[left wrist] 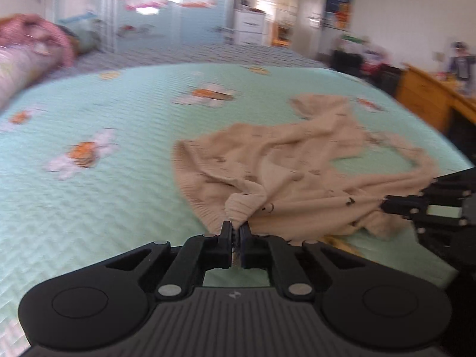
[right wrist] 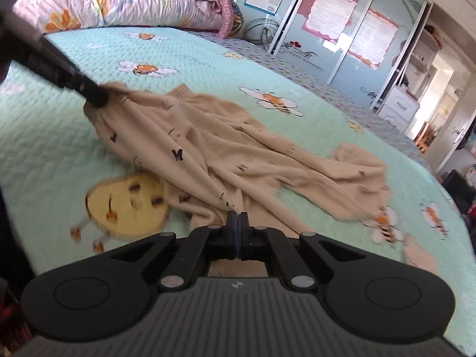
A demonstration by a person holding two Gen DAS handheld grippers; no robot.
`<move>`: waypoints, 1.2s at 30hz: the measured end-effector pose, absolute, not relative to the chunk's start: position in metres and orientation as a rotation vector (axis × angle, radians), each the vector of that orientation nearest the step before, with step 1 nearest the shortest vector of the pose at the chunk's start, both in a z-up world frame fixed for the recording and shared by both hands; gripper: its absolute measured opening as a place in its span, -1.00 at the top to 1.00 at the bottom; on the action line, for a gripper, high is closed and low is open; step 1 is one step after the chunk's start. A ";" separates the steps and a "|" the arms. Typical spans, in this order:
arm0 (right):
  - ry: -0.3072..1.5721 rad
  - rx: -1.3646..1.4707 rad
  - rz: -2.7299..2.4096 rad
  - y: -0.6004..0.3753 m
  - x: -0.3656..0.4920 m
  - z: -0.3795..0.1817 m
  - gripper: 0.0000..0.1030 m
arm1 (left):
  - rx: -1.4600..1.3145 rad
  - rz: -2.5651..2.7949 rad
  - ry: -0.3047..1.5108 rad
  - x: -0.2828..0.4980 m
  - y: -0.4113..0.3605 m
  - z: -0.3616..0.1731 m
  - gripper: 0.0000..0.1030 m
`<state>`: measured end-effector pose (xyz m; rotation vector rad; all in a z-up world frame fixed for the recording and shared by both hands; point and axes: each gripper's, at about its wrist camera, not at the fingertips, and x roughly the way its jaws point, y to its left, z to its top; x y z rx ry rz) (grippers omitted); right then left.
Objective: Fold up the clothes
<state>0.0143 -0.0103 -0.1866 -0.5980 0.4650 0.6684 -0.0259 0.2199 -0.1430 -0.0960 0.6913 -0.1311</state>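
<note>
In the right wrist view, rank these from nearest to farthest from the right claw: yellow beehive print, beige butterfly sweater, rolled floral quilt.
1. Beige butterfly sweater, pinched in the right claw.
2. Yellow beehive print, just left, on the bedspread.
3. Rolled floral quilt, far end, upper left.

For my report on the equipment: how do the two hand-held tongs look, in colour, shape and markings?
Both look alike. The left tongs and right tongs are matte black, with two narrow flat fingers on hinged link bars joined by silver round pins. Behind them is a wide ribbed grey body with a small pale logo and a round black disc on each side. No cables or sleeves show.
</note>
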 end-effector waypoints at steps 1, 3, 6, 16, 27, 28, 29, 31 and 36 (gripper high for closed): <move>0.468 -0.594 0.668 -0.016 0.011 -0.185 1.00 | -0.107 -0.181 0.704 -0.025 0.221 -0.137 0.91; 0.474 -0.583 0.670 -0.027 0.004 -0.181 1.00 | -0.176 -0.269 0.719 -0.024 0.229 -0.124 0.91; 0.473 -0.538 0.721 -0.031 -0.010 -0.176 1.00 | -0.428 -0.401 0.713 -0.022 0.261 -0.118 0.91; 0.593 -0.646 0.808 -0.041 -0.047 -0.191 1.00 | -0.707 -0.343 0.926 -0.054 0.280 -0.206 0.90; 0.555 -0.287 0.615 -0.072 0.007 -0.137 -0.32 | -0.604 -0.205 0.774 -0.053 0.270 -0.177 0.86; 0.578 -0.230 0.582 -0.078 0.020 -0.137 -0.32 | -0.632 -0.159 0.747 -0.057 0.281 -0.174 0.86; 0.611 -0.164 0.543 -0.089 0.035 -0.139 -0.32 | -0.658 -0.126 0.717 -0.061 0.290 -0.170 0.83; 0.665 -0.030 0.456 -0.116 0.060 -0.144 -0.32 | -0.680 -0.098 0.678 -0.068 0.302 -0.162 0.72; 0.724 0.363 0.145 -0.223 0.113 -0.173 -0.32 | -0.628 -0.094 0.690 -0.064 0.294 -0.158 0.65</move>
